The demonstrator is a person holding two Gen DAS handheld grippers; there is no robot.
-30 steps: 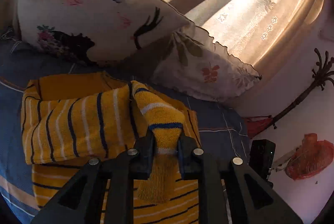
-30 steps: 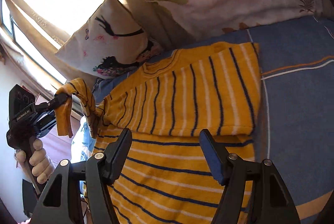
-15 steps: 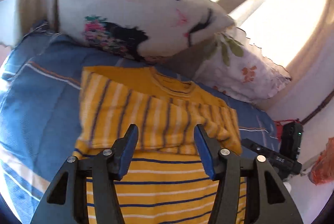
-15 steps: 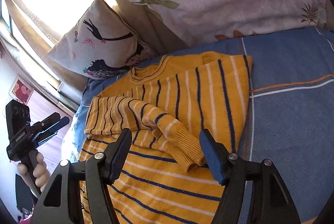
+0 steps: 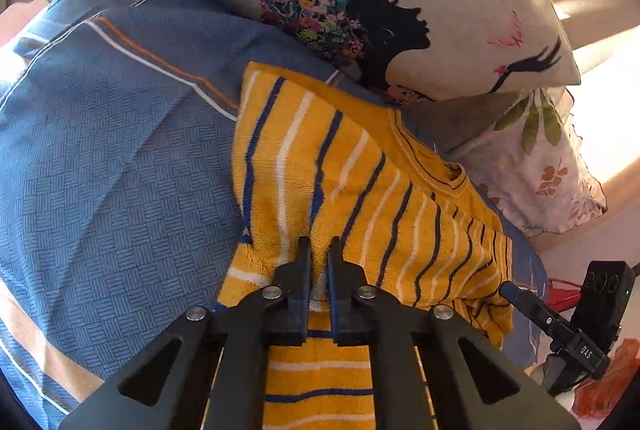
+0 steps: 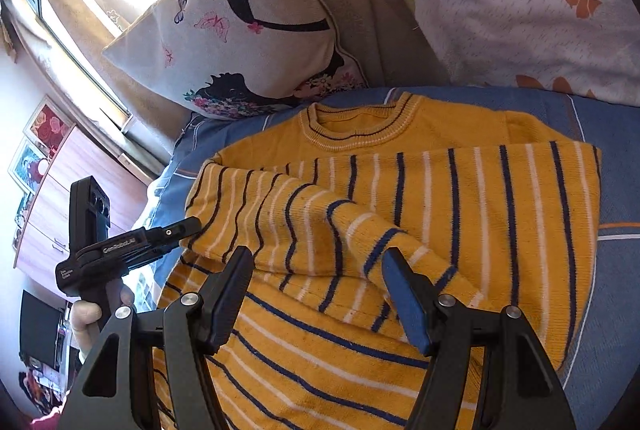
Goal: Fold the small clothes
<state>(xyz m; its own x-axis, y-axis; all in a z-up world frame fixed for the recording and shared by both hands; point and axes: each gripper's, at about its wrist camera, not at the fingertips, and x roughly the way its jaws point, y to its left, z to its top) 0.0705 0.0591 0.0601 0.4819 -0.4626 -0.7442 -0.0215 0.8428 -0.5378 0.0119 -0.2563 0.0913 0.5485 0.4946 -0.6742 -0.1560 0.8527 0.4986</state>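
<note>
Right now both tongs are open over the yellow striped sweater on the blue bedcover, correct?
No. Only the right tongs are open over the yellow striped sweater on the blue bedcover; the left tongs are shut on its fabric, per the left wrist view.

On the side of the left gripper (image 6: 188, 234), as the right wrist view shows it, white letters read "GenRobot.AI". Lower on the same black body, near the handle, there is a second small white label of a few short lines, but it is too small to read. In the left wrist view, the body of the right gripper (image 5: 510, 292) carries white letters that read "DAS", seen turned sideways. No other text or number can be read
</note>
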